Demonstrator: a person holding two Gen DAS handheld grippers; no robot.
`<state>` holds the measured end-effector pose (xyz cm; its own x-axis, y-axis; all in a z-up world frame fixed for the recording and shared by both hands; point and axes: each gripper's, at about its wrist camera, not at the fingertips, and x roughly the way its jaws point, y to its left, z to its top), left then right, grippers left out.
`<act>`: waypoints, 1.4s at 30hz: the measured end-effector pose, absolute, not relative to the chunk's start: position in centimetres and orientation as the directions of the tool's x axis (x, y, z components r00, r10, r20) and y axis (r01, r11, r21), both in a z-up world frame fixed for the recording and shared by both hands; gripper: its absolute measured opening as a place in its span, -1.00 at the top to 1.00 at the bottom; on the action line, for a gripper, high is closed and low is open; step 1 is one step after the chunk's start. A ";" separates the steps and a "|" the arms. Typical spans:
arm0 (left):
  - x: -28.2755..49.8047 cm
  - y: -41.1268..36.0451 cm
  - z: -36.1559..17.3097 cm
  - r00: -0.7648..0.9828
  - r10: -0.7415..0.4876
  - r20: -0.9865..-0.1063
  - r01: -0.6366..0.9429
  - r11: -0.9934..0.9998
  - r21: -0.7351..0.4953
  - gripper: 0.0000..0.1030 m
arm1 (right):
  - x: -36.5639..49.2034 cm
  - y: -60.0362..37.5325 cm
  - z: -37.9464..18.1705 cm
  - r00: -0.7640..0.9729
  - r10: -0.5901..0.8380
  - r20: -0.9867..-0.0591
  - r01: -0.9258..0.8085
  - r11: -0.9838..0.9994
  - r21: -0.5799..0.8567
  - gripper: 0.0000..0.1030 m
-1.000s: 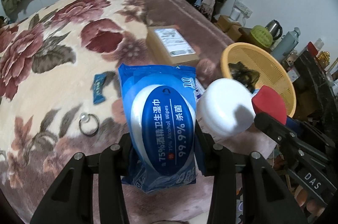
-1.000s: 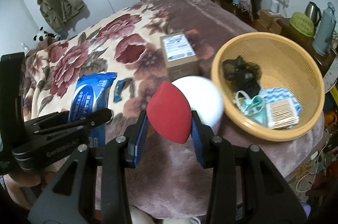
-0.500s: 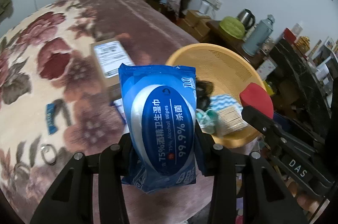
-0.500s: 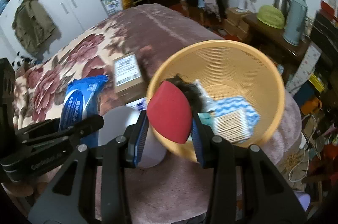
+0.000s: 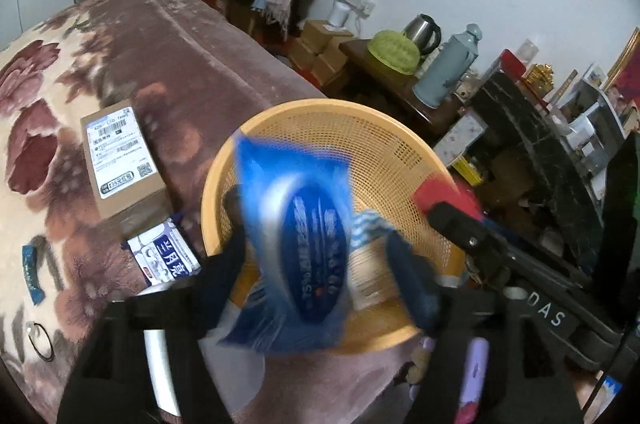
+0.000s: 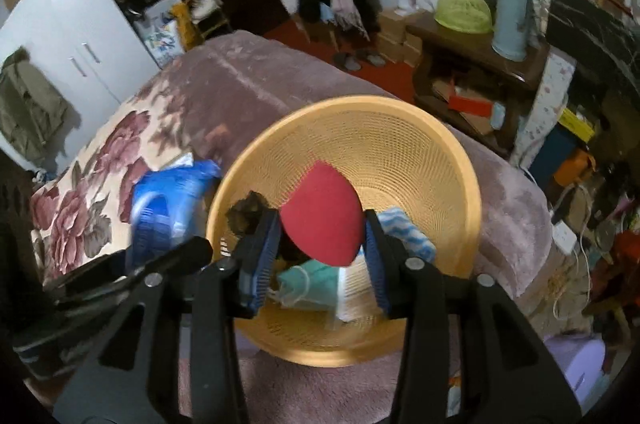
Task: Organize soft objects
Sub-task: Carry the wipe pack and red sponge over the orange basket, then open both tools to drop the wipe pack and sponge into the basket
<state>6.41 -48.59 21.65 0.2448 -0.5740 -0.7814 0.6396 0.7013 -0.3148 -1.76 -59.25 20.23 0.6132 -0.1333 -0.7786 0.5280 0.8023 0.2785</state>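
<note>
Both grippers poised over the yellow basket (image 6: 472, 191).
Left gripper (image 5: 320, 256) just opened, blue wipes pack (image 5: 304, 244) loose between (blurred); right gripper (image 6: 322, 244) just widening, pads beside red sponge (image 6: 322, 220), contact unclear.

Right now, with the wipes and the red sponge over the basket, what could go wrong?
1. The wipes are blurred between the left gripper's jaws, which have just been opening. They hang over the basket's near rim and might tip out onto the blanket.
2. The right gripper's jaws have been opening too, with the sponge between them. It is light and could bounce off the mask below.
</note>
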 end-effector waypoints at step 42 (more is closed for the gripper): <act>4.6 -30.8 20.0 0.368 -0.389 -0.844 0.493 0.851 -0.177 -0.99 | -3.7 -47.6 18.7 0.511 -0.105 -0.853 0.448 0.880 0.160 -1.00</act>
